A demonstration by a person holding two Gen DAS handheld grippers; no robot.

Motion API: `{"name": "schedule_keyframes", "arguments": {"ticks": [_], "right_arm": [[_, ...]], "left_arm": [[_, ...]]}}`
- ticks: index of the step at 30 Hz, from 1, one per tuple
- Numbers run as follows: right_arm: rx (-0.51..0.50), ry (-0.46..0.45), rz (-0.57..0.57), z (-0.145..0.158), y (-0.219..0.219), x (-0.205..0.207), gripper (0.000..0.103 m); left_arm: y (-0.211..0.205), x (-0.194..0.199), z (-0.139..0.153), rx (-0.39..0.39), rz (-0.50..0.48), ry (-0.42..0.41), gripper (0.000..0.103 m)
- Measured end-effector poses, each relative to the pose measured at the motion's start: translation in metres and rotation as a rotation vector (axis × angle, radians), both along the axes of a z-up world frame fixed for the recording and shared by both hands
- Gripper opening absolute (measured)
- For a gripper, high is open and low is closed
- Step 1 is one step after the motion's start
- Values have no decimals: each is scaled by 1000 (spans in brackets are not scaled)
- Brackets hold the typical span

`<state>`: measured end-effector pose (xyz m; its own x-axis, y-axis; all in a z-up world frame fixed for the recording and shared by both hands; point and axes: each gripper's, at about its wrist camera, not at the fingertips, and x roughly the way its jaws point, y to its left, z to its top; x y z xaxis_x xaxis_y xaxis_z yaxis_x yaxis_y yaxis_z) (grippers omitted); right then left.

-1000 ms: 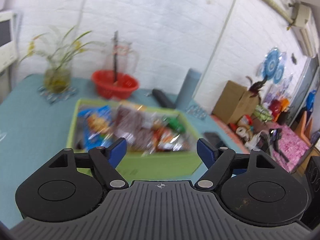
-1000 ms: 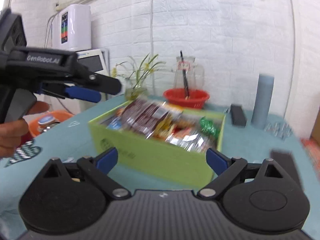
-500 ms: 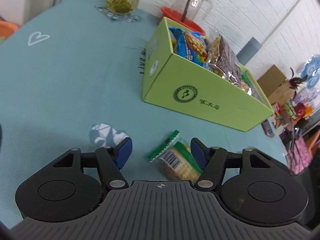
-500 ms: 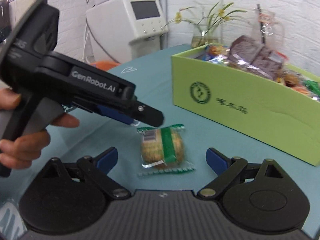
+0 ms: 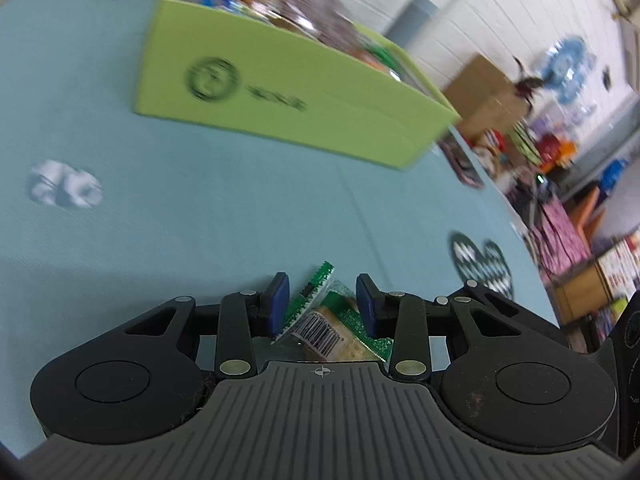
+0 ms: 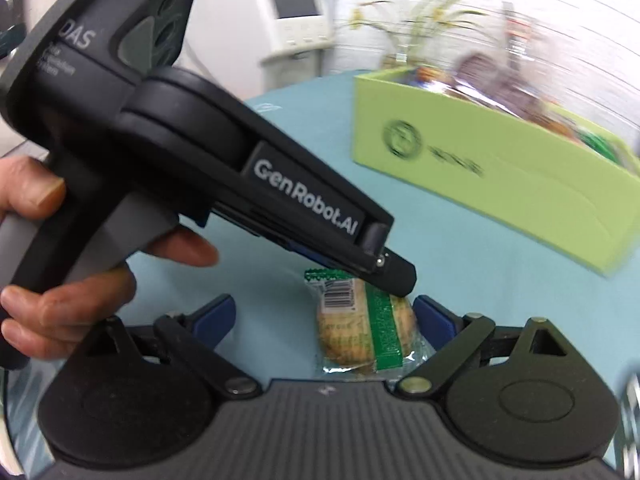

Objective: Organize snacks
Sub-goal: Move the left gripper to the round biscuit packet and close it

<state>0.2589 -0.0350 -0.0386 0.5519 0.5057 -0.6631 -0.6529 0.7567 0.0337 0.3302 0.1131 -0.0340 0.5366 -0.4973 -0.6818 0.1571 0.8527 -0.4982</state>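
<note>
A clear cracker packet (image 5: pixel 326 326) with a green band and a barcode lies on the teal tablecloth (image 5: pixel 200 208). My left gripper (image 5: pixel 322 304) points down at it, its jaws closing; both blue pads press the wrapper, whose left edge is bent upward. In the right wrist view the same packet (image 6: pixel 360 328) lies under the left tool's black body (image 6: pixel 240 152), held by a hand (image 6: pixel 60 280). My right gripper (image 6: pixel 324 316) stands open just in front of the packet, not touching it. A lime green box (image 5: pixel 304 100) full of snack bags stands beyond.
The green box (image 6: pixel 500 176) is blurred. Behind it are a vase with a plant (image 6: pixel 420 28) and a white machine (image 6: pixel 296 20). A grey cylinder (image 5: pixel 412 16) and a cardboard box (image 5: pixel 484 96) lie far right. The table's edge runs down the right, past a heart print (image 5: pixel 480 264).
Both grippers have come down from above the box toward the table. The left jaws narrowed around the cracker packet. The right gripper drew closer to the packet, still wide.
</note>
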Motion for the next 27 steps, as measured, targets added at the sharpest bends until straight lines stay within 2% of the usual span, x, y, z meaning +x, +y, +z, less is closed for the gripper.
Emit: {"name": "schedule_keyframes", "arguments": {"ticks": [5,8,10,12,15,23,27], "right_arm": [[32,6,-186,-6,-51,-45,93],[74,10,-221,-5,-70,-59,93],[96,0,-232,-1,-79,-64,93],[75,-34,-230,2,-83,-66,93],[53,-62,-187,5,-81,-63,93],[61,-23,-89,7,-65,-65,93],[49,-53,-125,7,-61,-60,93]], "left_arm": [[-55,-26,1,59,-83,-60,17],[-69,-34,6,101,-51,-84,18],[-66,-42,14,89,1,-99,25],[-58,-53,21,83,49,-115,30],[-54,-65,23,91,87,-90,32],[-53,-67,11,23,37,-17,31],[-51,-69,11,29,41,-21,31]]}}
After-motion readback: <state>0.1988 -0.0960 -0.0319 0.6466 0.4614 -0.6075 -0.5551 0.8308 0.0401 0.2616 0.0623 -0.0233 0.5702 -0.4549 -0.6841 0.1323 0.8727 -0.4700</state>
